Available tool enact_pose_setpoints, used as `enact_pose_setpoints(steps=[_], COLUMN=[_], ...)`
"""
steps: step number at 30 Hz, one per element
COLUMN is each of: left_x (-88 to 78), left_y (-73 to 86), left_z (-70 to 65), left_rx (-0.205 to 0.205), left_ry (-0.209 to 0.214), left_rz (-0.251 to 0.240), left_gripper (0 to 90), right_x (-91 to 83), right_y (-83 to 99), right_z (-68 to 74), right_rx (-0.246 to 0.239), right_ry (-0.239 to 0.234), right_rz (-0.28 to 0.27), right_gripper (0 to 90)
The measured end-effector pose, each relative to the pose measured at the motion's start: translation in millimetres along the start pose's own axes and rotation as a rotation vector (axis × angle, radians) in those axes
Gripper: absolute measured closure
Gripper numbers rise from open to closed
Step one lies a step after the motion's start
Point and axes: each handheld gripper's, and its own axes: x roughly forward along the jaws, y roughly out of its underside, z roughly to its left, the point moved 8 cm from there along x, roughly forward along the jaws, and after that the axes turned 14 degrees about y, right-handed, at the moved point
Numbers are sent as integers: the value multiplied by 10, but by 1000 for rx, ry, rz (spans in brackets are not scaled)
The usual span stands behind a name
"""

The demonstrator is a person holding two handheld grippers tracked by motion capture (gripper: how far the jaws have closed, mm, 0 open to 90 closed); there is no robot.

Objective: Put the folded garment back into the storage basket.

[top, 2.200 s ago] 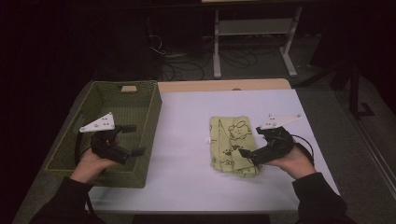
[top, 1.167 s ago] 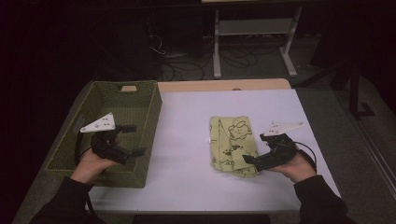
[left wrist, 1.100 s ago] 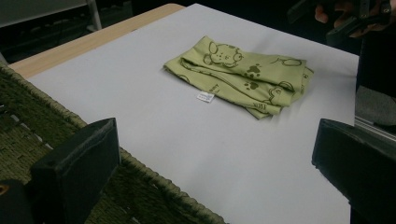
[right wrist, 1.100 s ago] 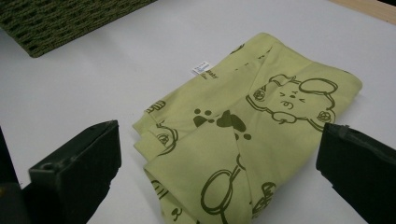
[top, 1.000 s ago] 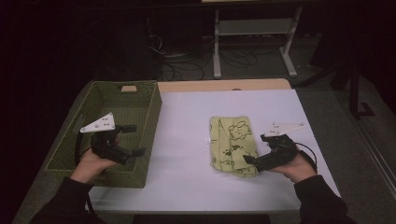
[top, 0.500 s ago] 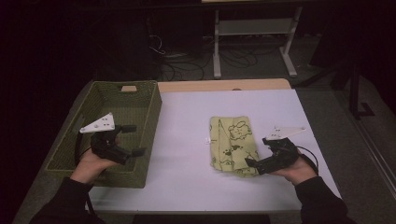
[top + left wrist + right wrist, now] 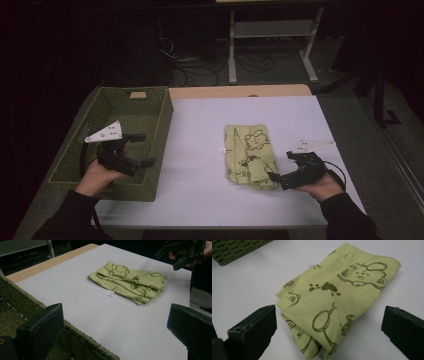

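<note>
On white table (image 7: 200, 175): folded pale-green cloth with brown animal print (image 7: 250, 154), lying flat. Right gripper (image 7: 290, 172) just beside it, jaws apart. Left gripper (image 7: 142, 149) over green woven basket (image 7: 145, 107), jaws apart.

Black grippers (image 7: 131, 150), dark sleeves (image 7: 350, 220)

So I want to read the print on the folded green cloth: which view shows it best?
The right gripper view: the cloth lies close, its bear face and paw prints sharp. The left gripper view shows it whole but farther off; the high view shows it small.
</note>
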Motion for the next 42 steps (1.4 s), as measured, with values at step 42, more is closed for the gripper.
enact_pose_setpoints(steps=[42], left_x=[-5], left_y=[-3], left_z=[-2], left_rx=[3], left_ry=[-2], left_rz=[-4], left_gripper=[0], right_x=[141], right_y=[464], right_z=[-36], right_rx=[-16], right_ry=[-13], right_rz=[111], right_gripper=[0])
